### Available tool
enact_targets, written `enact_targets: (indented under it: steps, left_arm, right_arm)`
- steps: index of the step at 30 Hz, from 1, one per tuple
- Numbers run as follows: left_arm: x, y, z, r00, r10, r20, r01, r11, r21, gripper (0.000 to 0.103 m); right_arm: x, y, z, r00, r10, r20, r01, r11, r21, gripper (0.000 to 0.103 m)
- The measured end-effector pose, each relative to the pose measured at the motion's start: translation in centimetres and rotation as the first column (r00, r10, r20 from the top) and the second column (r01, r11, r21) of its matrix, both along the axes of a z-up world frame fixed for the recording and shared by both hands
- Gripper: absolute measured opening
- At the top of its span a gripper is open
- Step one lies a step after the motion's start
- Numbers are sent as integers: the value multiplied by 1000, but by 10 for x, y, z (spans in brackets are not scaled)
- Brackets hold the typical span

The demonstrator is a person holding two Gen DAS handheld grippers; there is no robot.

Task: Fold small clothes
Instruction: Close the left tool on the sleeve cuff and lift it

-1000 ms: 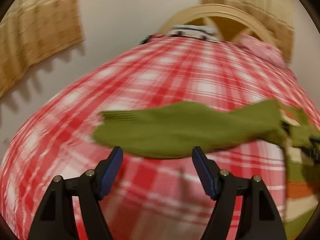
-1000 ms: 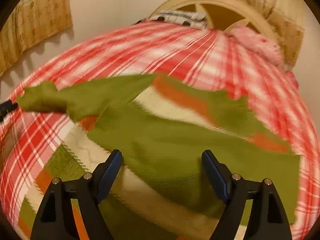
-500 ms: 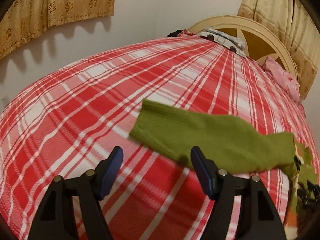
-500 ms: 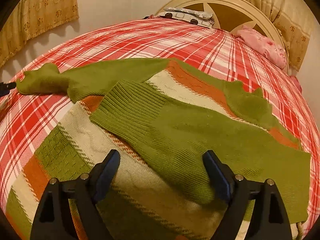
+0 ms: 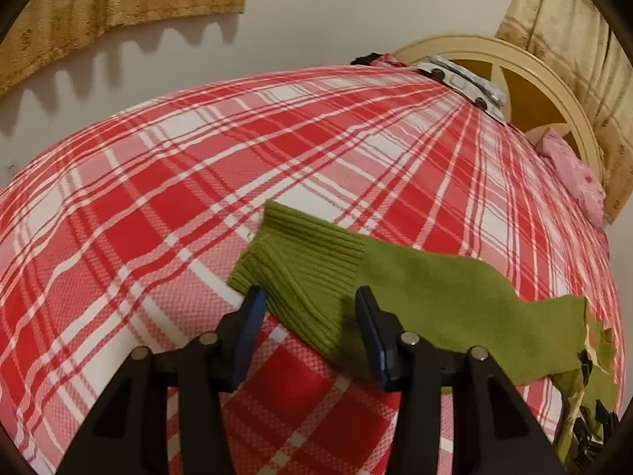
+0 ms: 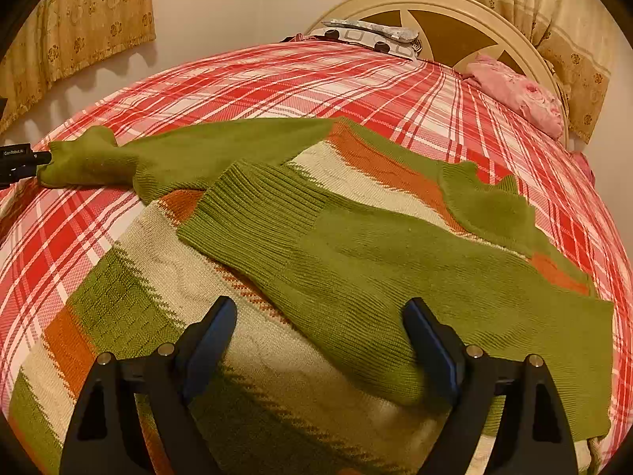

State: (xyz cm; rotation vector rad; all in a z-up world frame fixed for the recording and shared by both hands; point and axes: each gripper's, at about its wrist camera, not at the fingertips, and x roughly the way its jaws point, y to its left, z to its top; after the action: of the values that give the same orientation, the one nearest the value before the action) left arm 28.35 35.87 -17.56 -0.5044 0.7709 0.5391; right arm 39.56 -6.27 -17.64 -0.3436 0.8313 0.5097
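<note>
A small knitted sweater (image 6: pixel 277 316), green with cream and orange bands, lies flat on the bed (image 6: pixel 277 79), which is covered by a red and white plaid sheet. Its body runs from the near left corner toward the far right, in the direction of the headboard (image 6: pixel 455 4). One sleeve (image 6: pixel 356 261) is folded across the body, and its long axis goes from the right edge to the ribbed cuff, which points left and a little away. The other sleeve (image 5: pixel 395 297) stretches out sideways onto the sheet, away from the body, and its ribbed cuff (image 5: pixel 300 265) makes the far left end of the garment. In the left wrist view this sleeve runs from lower right to upper left. The left tongs (image 5: pixel 310 318) are at this cuff and their jaws are closing, with the near edge of the cuff between them; the left pad looks to touch the knit, but the right pad stands a little apart from it, so they do not pinch it yet. The right tongs (image 6: pixel 320 340) are spread wide above the folded sleeve and the cream band of the body, and they hold nothing. At the head of the bed lie a pink pillow (image 6: pixel 514 91) and a patterned pillow (image 6: pixel 368 37).
</note>
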Motion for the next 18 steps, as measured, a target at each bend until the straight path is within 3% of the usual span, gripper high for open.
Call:
enact_targets:
  steps: [5,14,15,17,18]
  left_arm:
    - [-9,12,0,996,49,75,-43,996,-82,49]
    - [-2,9,-4,999,34,41,-32,998,-48,50]
    - [2,9,-4,999,31,35,-29,999,-43,47]
    - [8,11,-6,1000,18,26,-17,999,-50,19]
    - [9,13,-7,1000,18,20,-16,998,-59,12]
  right_arm:
    - [0,0,0,1000,-1,3,1,1000,-3,87]
    - [-1,0,0,1000,-5,14,5,1000,-12,88]
    - [-1,0,0,1000,-5,16,5,1000,-14,88]
    - [-2,1,0,1000,-7,19,7,1000,-16,88]
    - [-2,1,0,1000,-7,20,7,1000,-17,88]
